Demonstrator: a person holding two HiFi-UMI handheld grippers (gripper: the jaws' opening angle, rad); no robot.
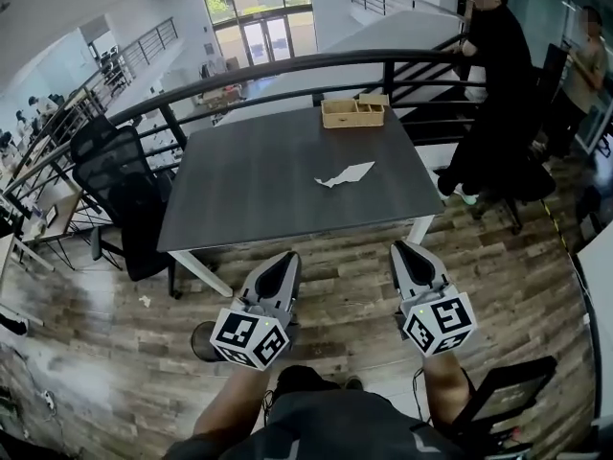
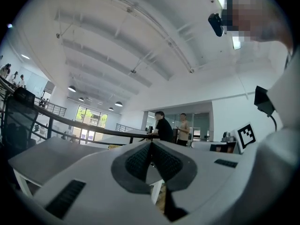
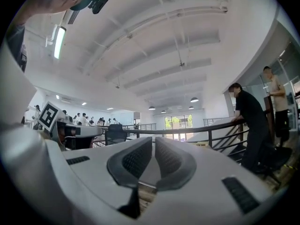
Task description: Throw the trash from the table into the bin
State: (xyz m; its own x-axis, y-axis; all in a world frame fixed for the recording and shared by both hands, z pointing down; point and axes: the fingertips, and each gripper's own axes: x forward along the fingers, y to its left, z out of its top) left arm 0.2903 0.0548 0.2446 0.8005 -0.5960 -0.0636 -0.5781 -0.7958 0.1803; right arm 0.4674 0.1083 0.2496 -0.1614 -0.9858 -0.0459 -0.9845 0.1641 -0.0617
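Note:
A flat scrap of white paper [image 1: 345, 174] lies on the dark grey table [image 1: 249, 199], right of its middle. Both grippers hover side by side over the wooden floor, short of the table's near edge and pointing at it. My left gripper [image 1: 288, 258] is shut and holds nothing; its jaws meet in the left gripper view [image 2: 151, 145]. My right gripper [image 1: 401, 248] is also shut and empty, its jaws together in the right gripper view [image 3: 153, 140]. A dark round object [image 1: 201, 341], possibly a bin, stands on the floor beside the left gripper, partly hidden by it.
A wooden tray box [image 1: 354, 112] sits at the table's far edge. A black office chair [image 1: 124, 190] stands to the table's left and another chair [image 1: 508, 391] at the lower right. A black railing [image 1: 287, 70] runs behind the table. Two people [image 1: 498, 75] stand at the far right.

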